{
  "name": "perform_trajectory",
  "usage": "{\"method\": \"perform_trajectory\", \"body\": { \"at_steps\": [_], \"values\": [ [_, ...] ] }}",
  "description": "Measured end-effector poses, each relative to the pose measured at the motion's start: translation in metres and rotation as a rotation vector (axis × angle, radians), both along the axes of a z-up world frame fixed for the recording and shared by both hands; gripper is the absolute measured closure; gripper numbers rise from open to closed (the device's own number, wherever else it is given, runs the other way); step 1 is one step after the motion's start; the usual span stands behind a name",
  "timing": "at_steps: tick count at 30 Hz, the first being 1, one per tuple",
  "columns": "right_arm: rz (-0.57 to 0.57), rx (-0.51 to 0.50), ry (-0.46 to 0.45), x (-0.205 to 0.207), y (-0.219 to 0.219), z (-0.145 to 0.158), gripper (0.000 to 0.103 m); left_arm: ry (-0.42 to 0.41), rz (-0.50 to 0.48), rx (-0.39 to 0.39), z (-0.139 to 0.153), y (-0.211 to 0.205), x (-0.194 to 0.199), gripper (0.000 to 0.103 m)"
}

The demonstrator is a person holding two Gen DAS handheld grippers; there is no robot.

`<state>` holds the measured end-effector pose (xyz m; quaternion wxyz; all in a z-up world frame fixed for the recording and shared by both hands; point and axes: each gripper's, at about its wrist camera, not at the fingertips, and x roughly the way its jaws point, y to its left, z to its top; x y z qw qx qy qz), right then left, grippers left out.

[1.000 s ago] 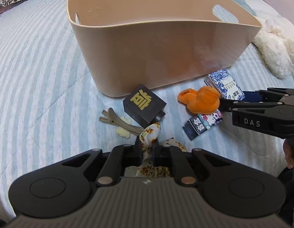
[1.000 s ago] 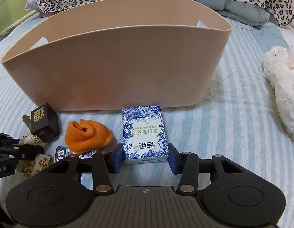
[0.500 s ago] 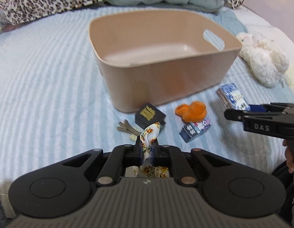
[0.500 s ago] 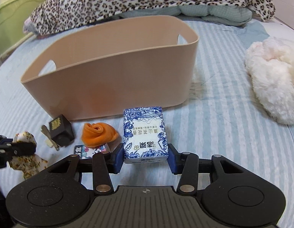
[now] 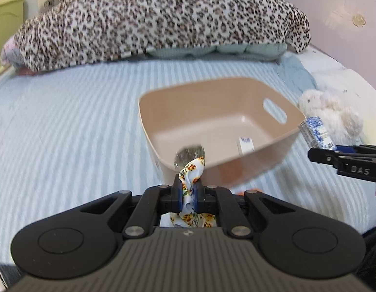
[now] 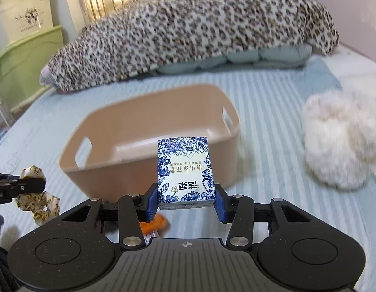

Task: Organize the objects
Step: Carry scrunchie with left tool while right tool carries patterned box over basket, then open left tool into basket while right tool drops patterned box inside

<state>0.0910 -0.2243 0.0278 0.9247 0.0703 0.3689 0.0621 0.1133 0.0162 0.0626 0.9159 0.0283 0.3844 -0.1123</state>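
Note:
My left gripper (image 5: 187,189) is shut on a floral cloth (image 5: 190,170) and holds it in the air before the near rim of the beige tub (image 5: 280,146). My right gripper (image 6: 185,200) is shut on a blue-and-white tissue pack (image 6: 185,170), lifted in front of the tub (image 6: 119,170). The pack also shows in the left wrist view (image 5: 315,132) at the tub's right corner. The cloth also shows in the right wrist view (image 6: 37,194) at the left. An orange cloth (image 6: 158,223) lies on the bed under the right gripper.
A small white and blue item (image 5: 246,143) lies inside the tub. A white plush toy (image 6: 341,141) lies right of the tub. A leopard-print blanket (image 5: 151,24) is heaped at the back. The bed has a blue striped sheet (image 5: 66,133). Green and cream drawers (image 6: 25,56) stand at the left.
Both grippers have risen well above the bed with the floral cloth and the tissue pack. The tub now looks lower and its inside shows. The other small items have dropped under the grippers.

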Motion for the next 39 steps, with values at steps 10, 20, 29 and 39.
{"method": "perform_trajectory", "body": {
  "at_steps": [10,20,29,39],
  "values": [
    [0.006,-0.013,-0.104,0.044,0.002,0.033,0.06,-0.135,-0.012,0.077,0.025,-0.018,0.051,0.094],
    [0.004,0.009,-0.052,0.108,0.012,0.007,0.06,-0.102,0.021,0.113,-0.005,-0.045,0.117,0.094],
    [0.026,-0.028,0.037,0.137,0.026,-0.028,0.06,0.013,0.028,0.153,-0.059,-0.06,0.146,0.094],
    [0.029,-0.044,0.047,0.128,0.027,-0.027,0.036,-0.043,0.035,0.15,-0.049,-0.057,0.118,0.03]
  ]
}}
